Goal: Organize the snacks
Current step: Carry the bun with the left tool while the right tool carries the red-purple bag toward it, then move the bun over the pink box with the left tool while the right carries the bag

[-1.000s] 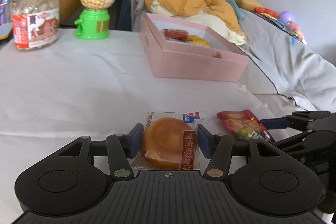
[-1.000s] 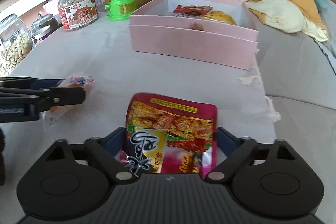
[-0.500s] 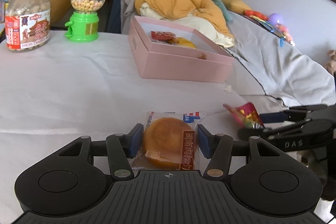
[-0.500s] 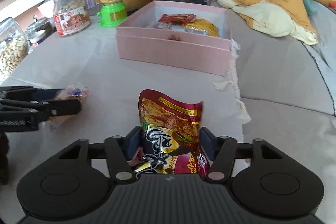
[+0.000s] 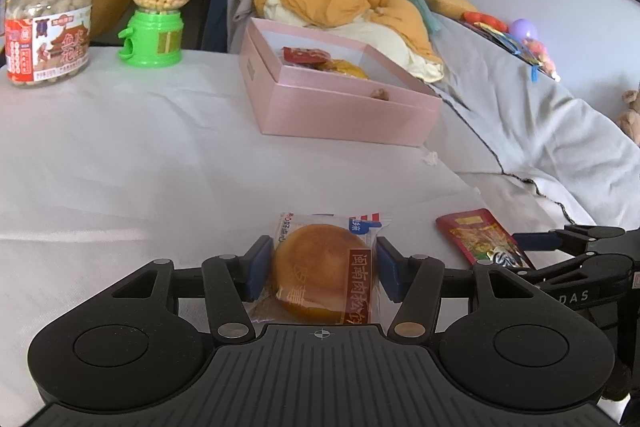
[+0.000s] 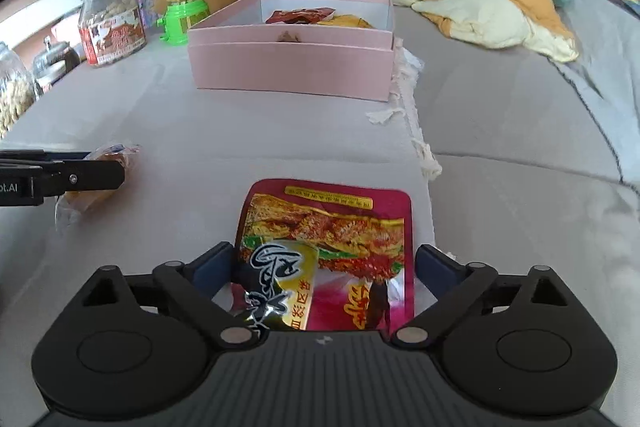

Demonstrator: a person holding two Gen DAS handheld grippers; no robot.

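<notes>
Pick-up step. Left gripper [image 5: 320,263] clamped on wrapped cake [image 5: 320,271], low over table [image 5: 140,155]. Right gripper [image 6: 324,263] spread around red packet [image 6: 328,247], apparently not yet pinching. Next: squeeze, carry to pink box [image 6: 292,67].

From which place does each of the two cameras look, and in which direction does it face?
Left wrist: sits on the left gripper, faces across the table at the pink box; its fingers flank a wrapped cake; right gripper at right edge.
Right wrist: sits on the right gripper, faces the same box; open fingers flank a red snack packet; left gripper at left.
Shared: box, green candy dispenser, peanut jar.
</notes>
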